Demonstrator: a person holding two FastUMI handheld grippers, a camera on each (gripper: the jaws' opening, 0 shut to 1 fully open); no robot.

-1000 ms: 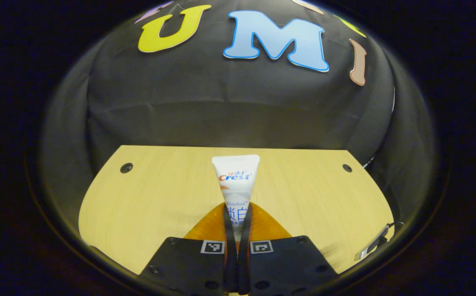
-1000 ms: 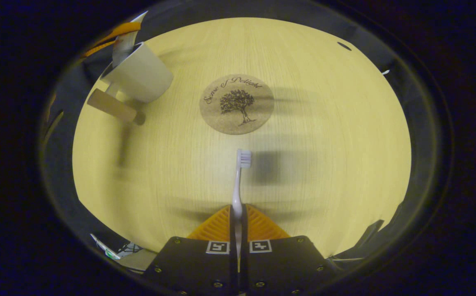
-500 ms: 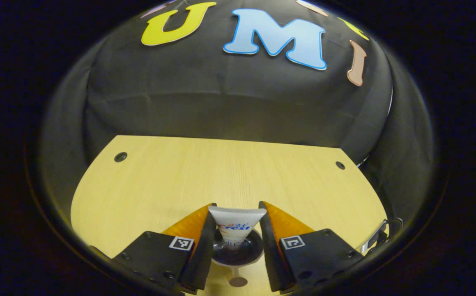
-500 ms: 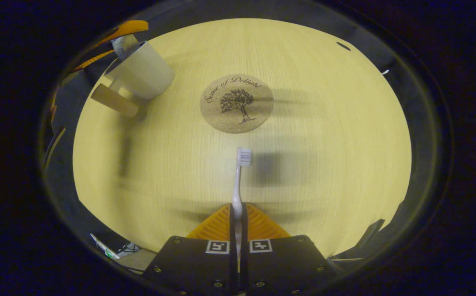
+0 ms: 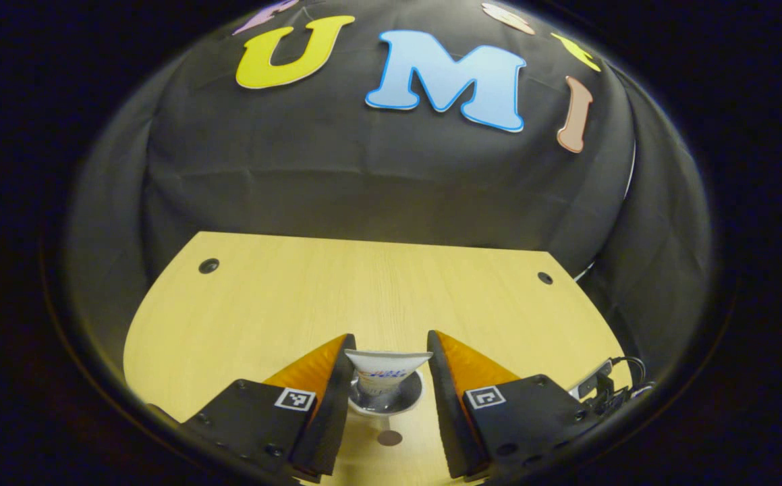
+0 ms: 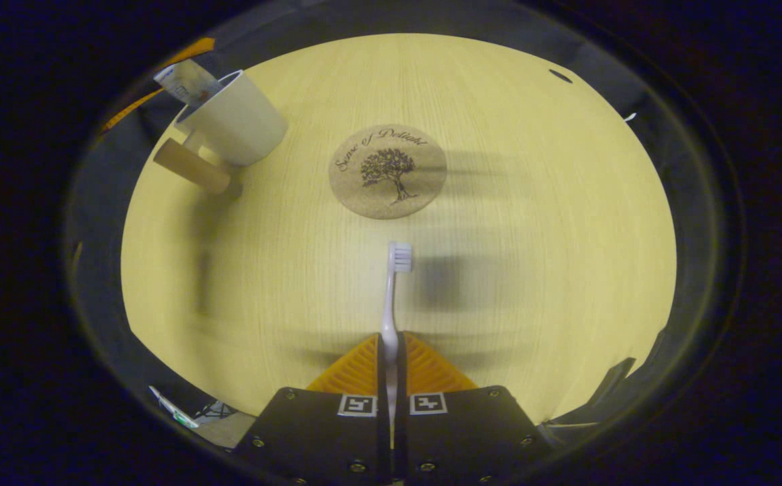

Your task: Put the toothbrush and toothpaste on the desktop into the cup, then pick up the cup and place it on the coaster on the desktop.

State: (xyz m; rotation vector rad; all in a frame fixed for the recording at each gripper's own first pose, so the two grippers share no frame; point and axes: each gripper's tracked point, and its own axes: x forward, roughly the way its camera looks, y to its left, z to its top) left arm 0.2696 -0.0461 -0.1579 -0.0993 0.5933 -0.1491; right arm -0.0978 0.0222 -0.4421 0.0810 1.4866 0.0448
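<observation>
Left hand-held gripper was spread wide, fingers apart on either side of the cup, touching nothing; toothpaste stood inside the cup, flat crimped end poking up between the two fingers. In the right gripper view the same cup sat at the far left of the bench with the tube end leaning out of its rim and a cylindrical handle sticking out of its side. Right hand-held gripper was clamped on the toothbrush, handle pinched between both fingers, bristle head pointing forward above the bench. Coaster lay flat mid-bench, apart from the cup, nothing on it.

Judged: toothpaste step done, toothbrush next.

Risks:
- left fingers close beside the cup, sideways pull-out could clip rim or tube and tip it
- tube occupies the cup mouth, brush could catch on it or lever the cup over
- thin handle could pivot in the pinch
- later lift with tall contents leaning, could spill out
</observation>
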